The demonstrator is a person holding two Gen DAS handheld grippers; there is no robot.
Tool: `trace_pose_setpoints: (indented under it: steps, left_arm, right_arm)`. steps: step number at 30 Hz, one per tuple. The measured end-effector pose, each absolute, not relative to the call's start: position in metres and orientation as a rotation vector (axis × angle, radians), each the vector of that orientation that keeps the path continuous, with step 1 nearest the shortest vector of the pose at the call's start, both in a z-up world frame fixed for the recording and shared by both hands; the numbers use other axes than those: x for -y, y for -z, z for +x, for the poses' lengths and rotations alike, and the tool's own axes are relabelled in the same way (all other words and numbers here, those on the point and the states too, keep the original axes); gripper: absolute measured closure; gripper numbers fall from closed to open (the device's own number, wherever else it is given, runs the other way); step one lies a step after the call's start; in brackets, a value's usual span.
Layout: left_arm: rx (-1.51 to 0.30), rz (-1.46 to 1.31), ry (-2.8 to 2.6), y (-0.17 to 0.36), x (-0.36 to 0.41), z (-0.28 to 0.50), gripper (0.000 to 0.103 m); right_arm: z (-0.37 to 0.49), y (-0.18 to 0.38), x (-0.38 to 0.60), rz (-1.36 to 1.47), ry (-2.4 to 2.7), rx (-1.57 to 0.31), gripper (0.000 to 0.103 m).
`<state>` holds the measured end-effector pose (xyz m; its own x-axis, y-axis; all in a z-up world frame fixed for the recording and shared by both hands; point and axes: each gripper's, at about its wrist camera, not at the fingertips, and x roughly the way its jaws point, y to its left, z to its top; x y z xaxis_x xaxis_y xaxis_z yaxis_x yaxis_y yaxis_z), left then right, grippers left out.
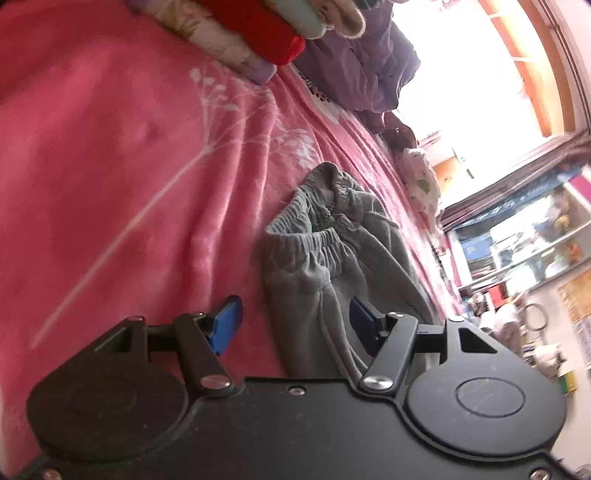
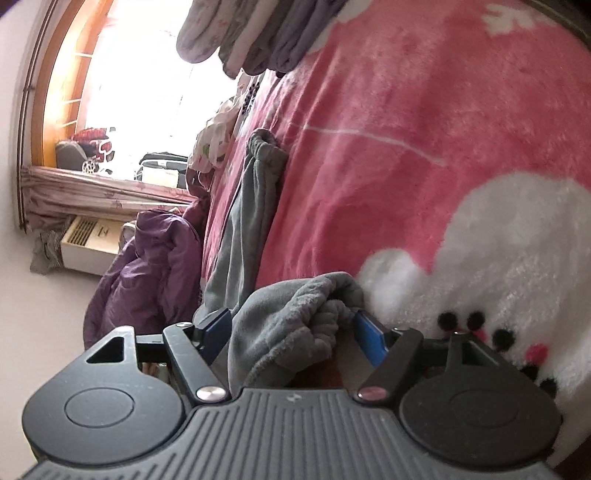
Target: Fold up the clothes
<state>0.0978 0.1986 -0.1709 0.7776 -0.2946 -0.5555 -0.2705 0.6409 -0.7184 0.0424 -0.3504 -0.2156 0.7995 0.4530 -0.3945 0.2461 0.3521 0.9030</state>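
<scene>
Grey fleece trousers (image 1: 325, 266) lie on a pink blanket (image 1: 110, 166), elastic waistband bunched at the far end. My left gripper (image 1: 295, 325) is open, its blue pads (image 1: 227, 325) straddling one edge of the trousers, close above the cloth. In the right wrist view the same trousers (image 2: 247, 221) stretch away along the blanket (image 2: 424, 147). My right gripper (image 2: 291, 332) is open with a bunched cuff of the trousers (image 2: 295, 325) lying between its blue pads (image 2: 371, 341).
A stack of folded clothes (image 1: 258, 29) sits at the far end of the bed. A purple jacket (image 2: 147, 266) lies at the bed's edge. A bright window (image 2: 140, 81) and cluttered shelves (image 1: 524, 240) stand beyond the bed.
</scene>
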Motion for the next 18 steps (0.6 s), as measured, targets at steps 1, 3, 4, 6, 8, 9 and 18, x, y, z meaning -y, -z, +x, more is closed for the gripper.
trace_pose_setpoints:
  steps: [1,3,4,6,8,9,18]
  left_arm:
    - [-0.707,-0.869,0.005,0.17,-0.196,0.102,0.04]
    - [-0.714,-0.814,-0.014,0.167,-0.189,0.111,0.04]
    - [-0.718,-0.786,-0.023,0.165,-0.185,0.115,0.04]
    - [-0.723,-0.718,-0.03,0.163,-0.175,0.123,0.04]
    - [-0.731,-0.629,-0.034,0.162,-0.163,0.131,0.042]
    - [-0.741,-0.556,-0.036,0.162,-0.157,0.132,0.049]
    - [-0.765,-0.378,0.003,0.173,-0.161,0.102,0.081]
  right_arm:
    - [0.041,0.215,0.351,1.22,-0.145,-0.674,0.034]
    - [0.039,0.213,0.352,1.204,-0.137,-0.678,0.035]
    - [0.039,0.212,0.352,1.202,-0.131,-0.679,0.035]
    - [0.034,0.211,0.351,1.202,-0.121,-0.677,0.035]
    - [0.033,0.21,0.348,1.193,-0.114,-0.679,0.035]
    - [0.034,0.209,0.348,1.184,-0.11,-0.682,0.035]
    - [0.034,0.216,0.346,1.23,-0.077,-0.696,0.036]
